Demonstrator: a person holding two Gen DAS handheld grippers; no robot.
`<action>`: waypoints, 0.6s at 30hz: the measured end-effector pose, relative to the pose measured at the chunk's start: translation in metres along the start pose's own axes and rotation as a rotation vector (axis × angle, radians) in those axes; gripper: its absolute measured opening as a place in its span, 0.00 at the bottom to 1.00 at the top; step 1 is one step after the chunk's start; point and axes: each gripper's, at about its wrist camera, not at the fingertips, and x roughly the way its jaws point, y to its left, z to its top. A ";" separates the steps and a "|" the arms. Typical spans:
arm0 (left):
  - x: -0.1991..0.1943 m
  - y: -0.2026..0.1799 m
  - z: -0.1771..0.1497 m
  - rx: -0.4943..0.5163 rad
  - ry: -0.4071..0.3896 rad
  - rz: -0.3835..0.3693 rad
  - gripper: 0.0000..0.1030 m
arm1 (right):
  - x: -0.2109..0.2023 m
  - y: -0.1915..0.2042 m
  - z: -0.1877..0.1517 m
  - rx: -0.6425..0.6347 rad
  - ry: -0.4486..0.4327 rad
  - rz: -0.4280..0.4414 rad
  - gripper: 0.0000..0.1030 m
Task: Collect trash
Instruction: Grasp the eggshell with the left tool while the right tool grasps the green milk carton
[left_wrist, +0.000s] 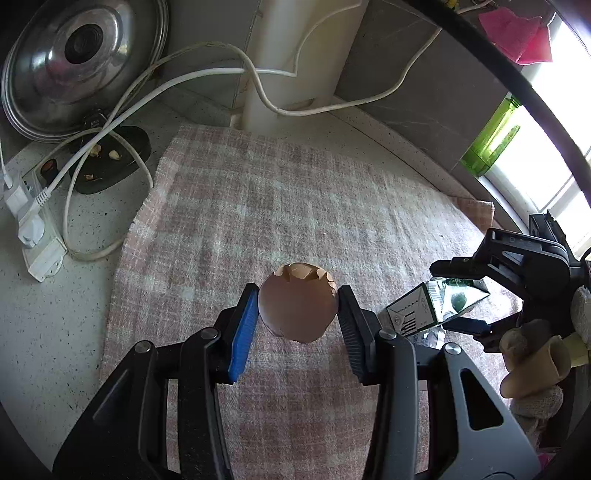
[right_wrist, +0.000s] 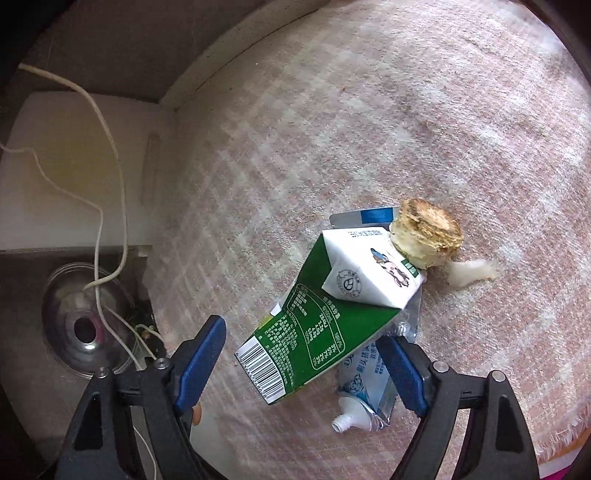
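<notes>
the left gripper (left_wrist: 297, 308) is holding a broken brown eggshell (left_wrist: 298, 301), with one pad pressed on each side of it. the shell is up off the pink checked cloth (left_wrist: 280, 199) and its jagged open end points away from the camera. the right gripper (right_wrist: 301, 360) has its jaws apart and is not squeezing anything. a squashed green and white milk carton (right_wrist: 325, 314) lies on the cloth between its two blue pads (right_wrist: 197, 356), and the pads do not press on it. under the carton is a flat white and blue tube (right_wrist: 364, 398) with its small open nozzle sticking out. a round brown stump of vegetable (right_wrist: 426, 236) sits at the far end of the carton, touching it, and a small white scrap (right_wrist: 471, 275) lies just beside the stump. off the cloth, on the speckled counter (left_wrist: 48, 339), are a shiny metal lid (left_wrist: 79, 62), a white power strip (left_wrist: 35, 236) with white cords (left_wrist: 258, 88), and a dark dish (left_wrist: 110, 158) with small bits in it.
</notes>
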 end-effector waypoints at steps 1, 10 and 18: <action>-0.001 0.001 -0.002 0.001 0.000 0.003 0.42 | 0.004 0.000 0.000 -0.010 0.005 -0.017 0.74; -0.020 -0.001 -0.013 0.041 -0.016 0.005 0.42 | -0.001 -0.006 -0.002 -0.077 0.030 0.074 0.57; -0.033 -0.013 -0.025 0.067 -0.025 -0.005 0.42 | -0.014 -0.016 -0.001 -0.104 0.044 0.157 0.49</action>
